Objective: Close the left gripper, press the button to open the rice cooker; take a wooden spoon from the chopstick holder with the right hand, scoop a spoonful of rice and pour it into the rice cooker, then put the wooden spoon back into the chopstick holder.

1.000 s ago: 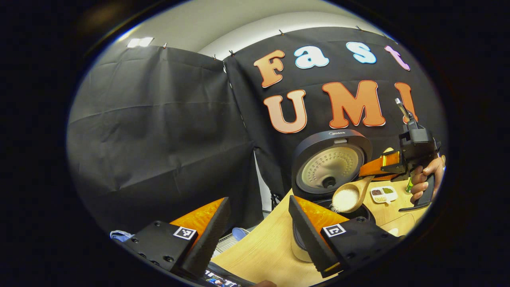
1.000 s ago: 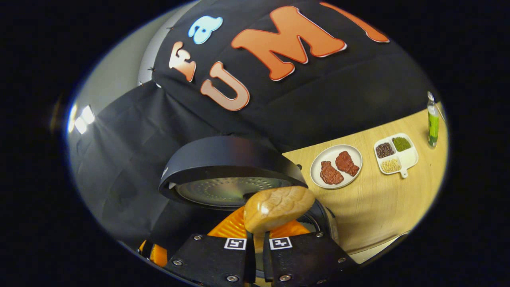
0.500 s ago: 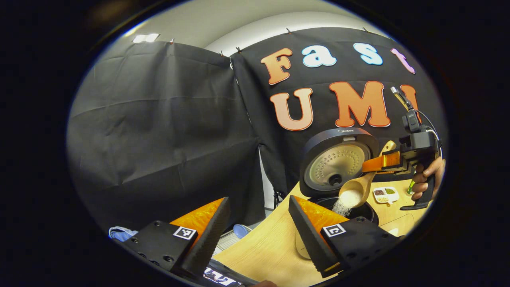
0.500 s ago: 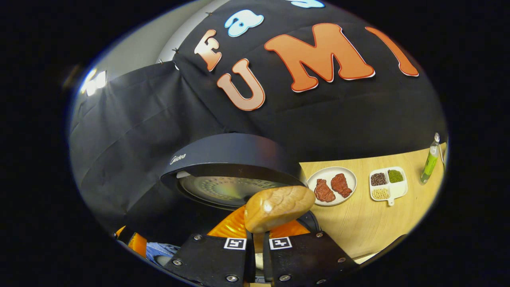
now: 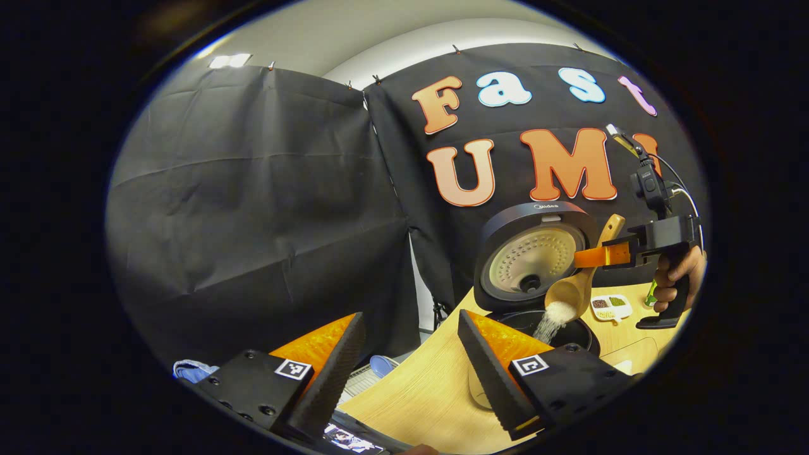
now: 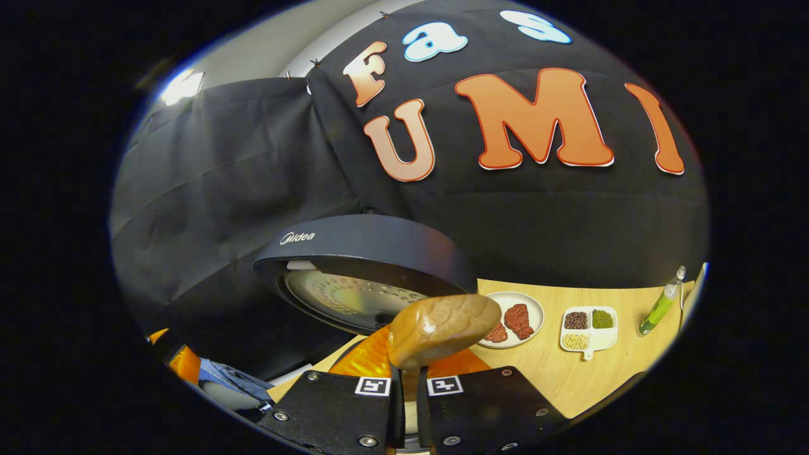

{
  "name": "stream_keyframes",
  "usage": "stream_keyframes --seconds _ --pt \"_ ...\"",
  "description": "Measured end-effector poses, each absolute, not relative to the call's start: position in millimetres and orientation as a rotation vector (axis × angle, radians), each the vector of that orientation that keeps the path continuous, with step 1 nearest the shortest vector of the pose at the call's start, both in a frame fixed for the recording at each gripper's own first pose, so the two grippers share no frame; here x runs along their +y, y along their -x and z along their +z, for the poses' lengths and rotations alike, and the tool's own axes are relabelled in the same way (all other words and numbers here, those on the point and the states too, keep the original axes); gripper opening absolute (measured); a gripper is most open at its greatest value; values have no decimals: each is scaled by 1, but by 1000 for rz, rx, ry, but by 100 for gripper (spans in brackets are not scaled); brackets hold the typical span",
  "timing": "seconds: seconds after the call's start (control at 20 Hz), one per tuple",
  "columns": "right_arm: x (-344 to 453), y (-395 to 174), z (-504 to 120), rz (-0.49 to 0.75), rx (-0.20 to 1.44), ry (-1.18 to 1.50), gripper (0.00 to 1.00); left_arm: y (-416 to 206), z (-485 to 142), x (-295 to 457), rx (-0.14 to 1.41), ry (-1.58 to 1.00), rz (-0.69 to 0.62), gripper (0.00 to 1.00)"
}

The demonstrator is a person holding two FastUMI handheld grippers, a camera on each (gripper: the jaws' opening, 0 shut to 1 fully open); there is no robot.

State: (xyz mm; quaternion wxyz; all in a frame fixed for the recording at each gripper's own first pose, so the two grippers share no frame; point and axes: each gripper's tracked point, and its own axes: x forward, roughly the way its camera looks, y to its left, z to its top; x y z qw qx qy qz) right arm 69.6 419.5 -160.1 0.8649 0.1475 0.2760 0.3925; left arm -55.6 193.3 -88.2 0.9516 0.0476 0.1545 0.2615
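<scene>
The dark round rice cooker's (image 5: 535,265) pot is partly hidden behind the wide-open left gripper (image 5: 407,354). The right gripper (image 5: 597,256), hand-held, clamps a tilted light wooden spoon (image 5: 572,287) pouring white rice (image 5: 551,319) into it.

You saw white rice (image 5: 556,314) pouring from the tan wooden spoon (image 5: 572,289) at four o'clock, over the dark-grey lidded rice cooker (image 5: 534,253).

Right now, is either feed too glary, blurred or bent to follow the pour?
Left gripper view: sharp enough, the rice stream from the wooden spoon reads clearly, though small and near the curved edge. Right gripper view: a glare spot on the spoon's back, which hides the pot; the rice cooker lid looks bowed by the fisheye.
</scene>
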Motion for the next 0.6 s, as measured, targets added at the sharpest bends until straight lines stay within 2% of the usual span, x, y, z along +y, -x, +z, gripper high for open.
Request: stream_keyframes --seconds 0.2,0.25,0.6 --pt "424 -70 -156 859 496 -177 7 56 -90 195 318 -96 530 99" --pt "424 -71 -156 865 470 -139 7 56 -90 194 319 -96 529 92" --pt "432 -63 -140 928 336 0 7 56 -90 197 321 -99 535 92"
